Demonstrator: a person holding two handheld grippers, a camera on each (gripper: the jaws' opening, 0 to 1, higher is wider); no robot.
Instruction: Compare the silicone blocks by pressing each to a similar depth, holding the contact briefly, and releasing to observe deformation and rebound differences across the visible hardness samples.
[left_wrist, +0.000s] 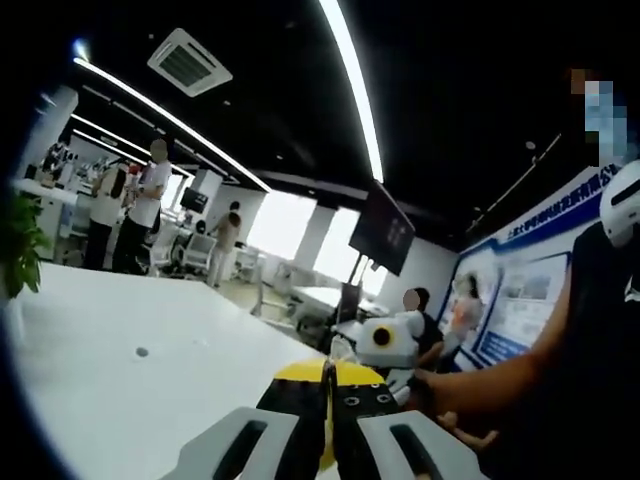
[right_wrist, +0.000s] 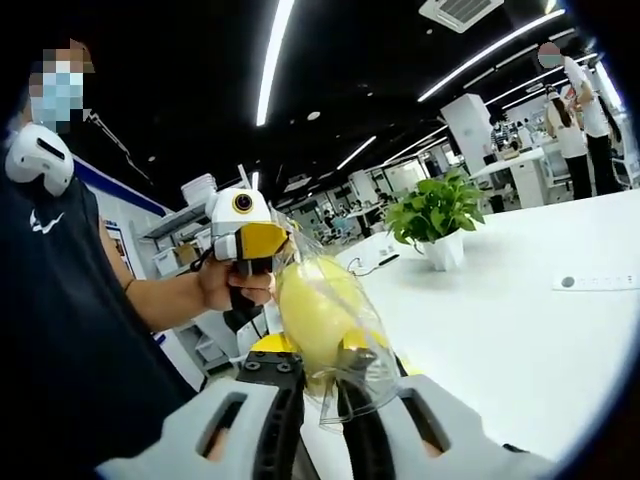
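Observation:
In the right gripper view, a rounded yellow silicone piece (right_wrist: 312, 312) in a clear plastic bag (right_wrist: 352, 385) stands up between my right gripper's (right_wrist: 318, 392) jaws, which are shut on it. Just behind it a hand holds my left gripper (right_wrist: 243, 232) in the air, its tips hidden by the bagged piece. In the left gripper view, my left gripper (left_wrist: 328, 398) has its black jaws pressed together with nothing seen between them. The white body of my right gripper (left_wrist: 385, 340) sits just beyond them, held by a person's hand (left_wrist: 440, 390).
A wide white table (right_wrist: 540, 350) lies under both grippers, with a round socket (left_wrist: 141, 352) set in it. A potted green plant (right_wrist: 436, 218) stands on the table. A person's dark torso (right_wrist: 60, 330) is close by. People stand far back (left_wrist: 140, 215).

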